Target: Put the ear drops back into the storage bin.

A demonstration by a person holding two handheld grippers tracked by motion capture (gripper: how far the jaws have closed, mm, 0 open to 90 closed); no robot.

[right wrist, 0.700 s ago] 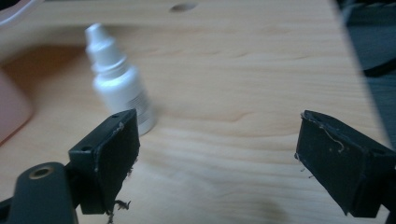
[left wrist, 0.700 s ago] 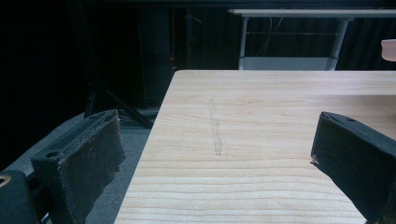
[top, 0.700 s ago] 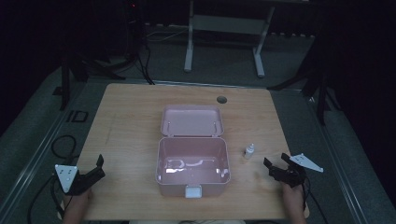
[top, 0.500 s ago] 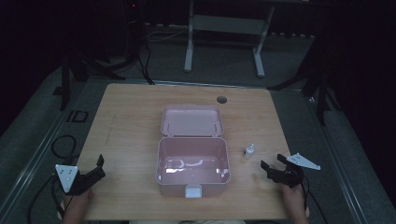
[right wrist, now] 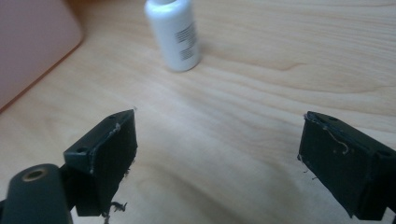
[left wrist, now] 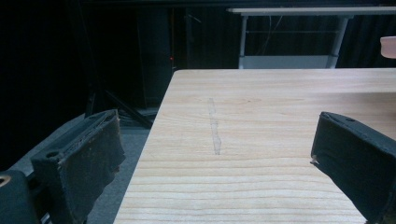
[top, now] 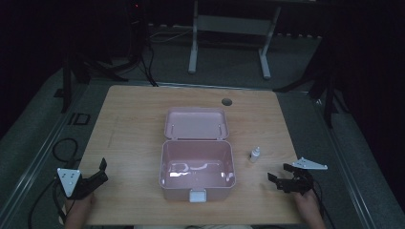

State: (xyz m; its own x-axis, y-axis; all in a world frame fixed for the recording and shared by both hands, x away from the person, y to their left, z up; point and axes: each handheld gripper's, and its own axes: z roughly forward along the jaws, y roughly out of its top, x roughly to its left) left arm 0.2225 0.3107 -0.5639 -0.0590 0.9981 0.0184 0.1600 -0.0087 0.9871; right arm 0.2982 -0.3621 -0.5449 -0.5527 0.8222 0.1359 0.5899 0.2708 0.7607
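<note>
While the left gripper (top: 99, 172) stays parked, jaws spread, the right gripper (top: 281, 177), also spread and empty, has crept nearer the small white plastic bottle (top: 255, 154) beside the open pink plastic box (top: 197, 164), probably lining up a pick.

Right gripper (top: 279, 176) has shifted from its position 0.7 s ago: moved left and toward the near table edge, closing on the small white bottle (top: 255, 154) but not touching it. Jaws spread wide as it moved. In the right gripper view the bottle (right wrist: 174, 32) stands upright ahead of the jaws.
</note>
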